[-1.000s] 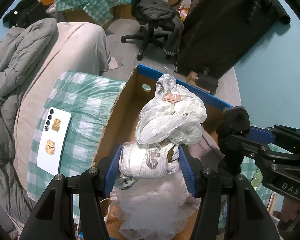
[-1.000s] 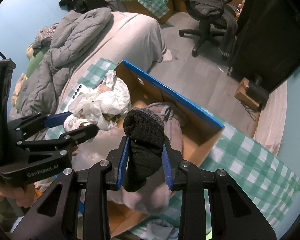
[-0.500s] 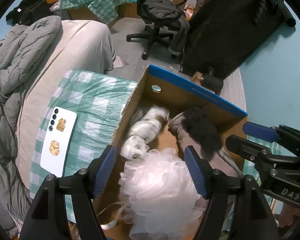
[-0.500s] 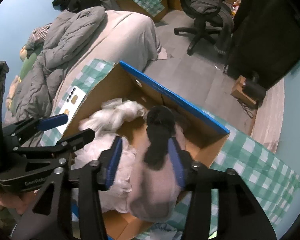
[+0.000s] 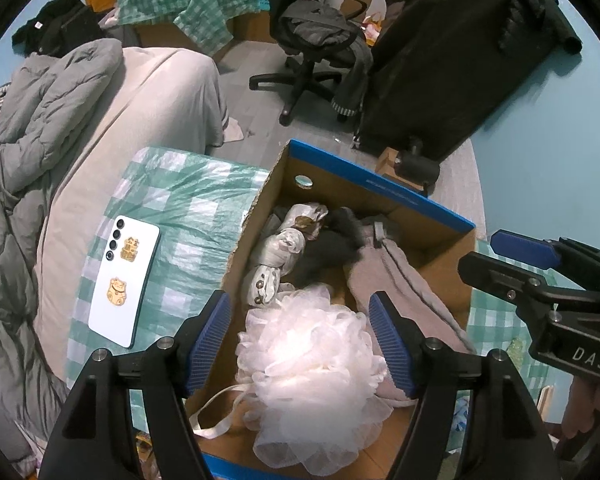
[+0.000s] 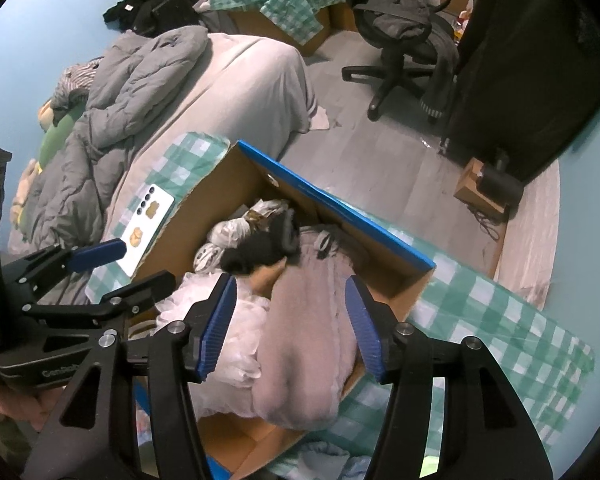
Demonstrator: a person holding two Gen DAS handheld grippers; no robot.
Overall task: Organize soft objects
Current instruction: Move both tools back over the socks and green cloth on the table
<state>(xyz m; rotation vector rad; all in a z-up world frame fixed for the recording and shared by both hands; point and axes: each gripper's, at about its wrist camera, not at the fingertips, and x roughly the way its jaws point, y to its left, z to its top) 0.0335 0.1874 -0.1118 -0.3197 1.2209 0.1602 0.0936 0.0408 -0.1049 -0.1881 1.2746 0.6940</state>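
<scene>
Left wrist view: your left gripper [image 5: 300,334] gapes empty directly above pouf [image 5: 312,372] in box [image 5: 380,190]; right gripper [image 6: 286,326] also wide, over towel [image 6: 312,344].

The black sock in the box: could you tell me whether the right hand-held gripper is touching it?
Apart. The right wrist view shows the right hand-held gripper open, with the black sock lying beyond its fingertips.

The walls [image 5: 540,128] are light blue and the floor [image 6: 380,160] is grey. A bed [image 5: 172,92] carries a grey duvet [image 5: 40,128]. A black office chair [image 5: 316,40] stands beside a dark wardrobe [image 5: 460,52].
</scene>
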